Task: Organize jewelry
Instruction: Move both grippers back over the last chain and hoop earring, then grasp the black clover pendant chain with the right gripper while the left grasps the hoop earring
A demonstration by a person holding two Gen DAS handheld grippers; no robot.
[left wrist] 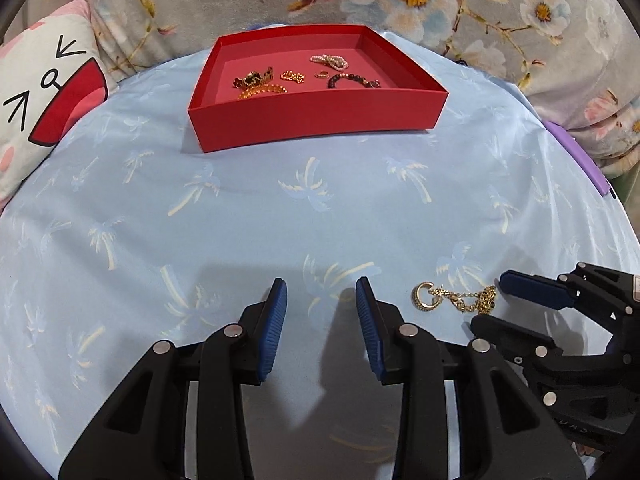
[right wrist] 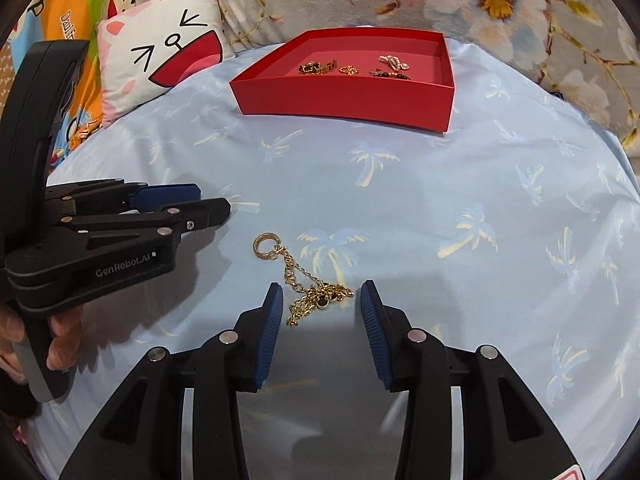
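In the left wrist view, the left gripper [left wrist: 321,300] hovers with its jaws spread and empty over the blue cloth [left wrist: 240,220]; the gold chain [left wrist: 456,298] lies to its right, by the cloth's near edge, with the right gripper [left wrist: 494,306] at its far end. In the right wrist view, the right gripper [right wrist: 321,300], jaws apart and empty, straddles the chain's [right wrist: 308,284] bunched end, clearly nearer; its long axis runs away leftward. The red tray [right wrist: 344,100] sits near the far edge.

Gold chain [left wrist: 460,298] beside right gripper [left wrist: 486,304]; jaws apart.
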